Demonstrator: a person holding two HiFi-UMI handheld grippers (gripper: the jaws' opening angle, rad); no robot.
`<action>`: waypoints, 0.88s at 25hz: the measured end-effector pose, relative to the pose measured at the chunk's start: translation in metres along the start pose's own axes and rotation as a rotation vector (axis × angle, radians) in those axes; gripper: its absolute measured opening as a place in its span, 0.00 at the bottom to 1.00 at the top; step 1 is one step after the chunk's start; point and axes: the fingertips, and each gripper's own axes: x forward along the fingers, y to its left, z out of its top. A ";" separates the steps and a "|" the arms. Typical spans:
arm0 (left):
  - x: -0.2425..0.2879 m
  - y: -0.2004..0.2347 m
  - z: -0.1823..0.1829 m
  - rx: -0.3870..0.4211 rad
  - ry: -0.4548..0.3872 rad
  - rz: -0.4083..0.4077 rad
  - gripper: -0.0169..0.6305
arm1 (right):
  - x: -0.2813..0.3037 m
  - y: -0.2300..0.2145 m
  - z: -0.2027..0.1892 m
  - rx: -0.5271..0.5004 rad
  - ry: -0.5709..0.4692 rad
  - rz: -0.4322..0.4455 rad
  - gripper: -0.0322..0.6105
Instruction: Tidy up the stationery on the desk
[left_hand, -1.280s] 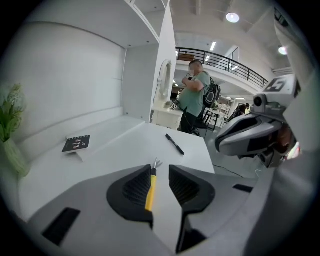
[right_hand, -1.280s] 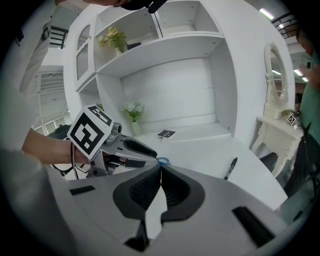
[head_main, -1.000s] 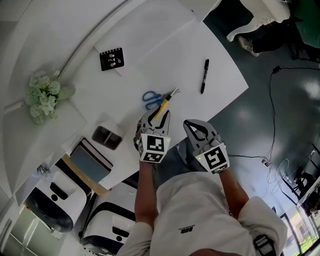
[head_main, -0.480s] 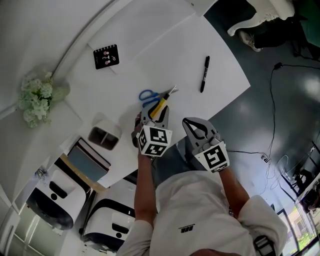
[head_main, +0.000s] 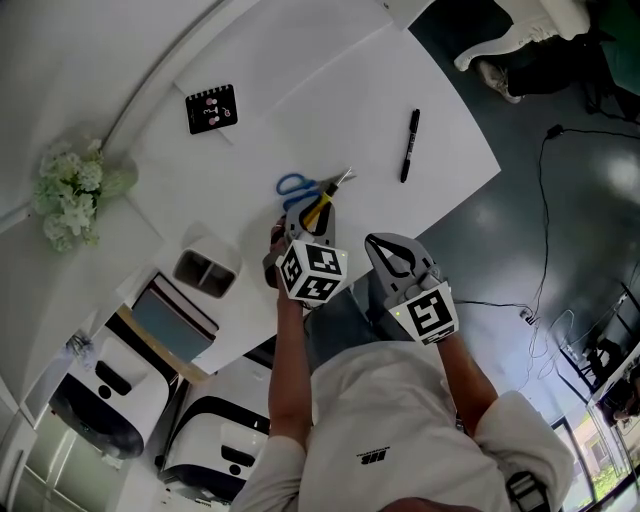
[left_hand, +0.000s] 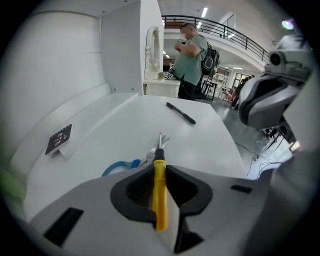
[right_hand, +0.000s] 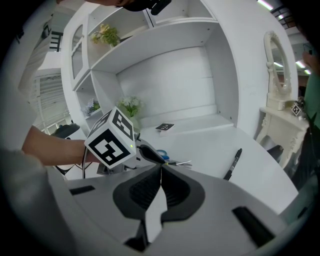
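Observation:
My left gripper (head_main: 320, 216) is shut on a yellow-handled tool (head_main: 318, 208) with a black collar and a thin metal tip. It hovers just above blue-handled scissors (head_main: 295, 187) lying on the white desk (head_main: 300, 110). In the left gripper view the yellow-handled tool (left_hand: 159, 192) runs straight out between the jaws of my left gripper (left_hand: 159, 172), over the scissors (left_hand: 122, 166). A black marker (head_main: 409, 146) lies farther right. My right gripper (head_main: 386, 246) is shut on nothing at the desk's near edge; the right gripper view shows my right gripper (right_hand: 161, 172) with its jaws pressed together.
A small black notebook (head_main: 211, 109) stands at the desk's back. A white open box (head_main: 205, 268) sits left of my left gripper. White flowers (head_main: 68, 195) are at the far left. A person (left_hand: 190, 65) stands beyond the desk's far end.
My left gripper has shifted slightly forward over the scissors and its marker cube has tilted, still holding the yellow-handled tool. The right gripper has stayed put.

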 end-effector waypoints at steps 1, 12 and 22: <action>0.000 0.000 0.000 -0.007 -0.004 -0.006 0.03 | 0.000 0.001 0.000 -0.001 -0.001 -0.001 0.04; -0.014 -0.006 0.000 -0.076 -0.075 -0.024 0.03 | 0.000 0.010 0.006 -0.022 -0.014 -0.010 0.04; -0.057 0.001 0.011 -0.160 -0.188 -0.018 0.03 | 0.002 0.027 0.018 -0.064 -0.028 0.001 0.04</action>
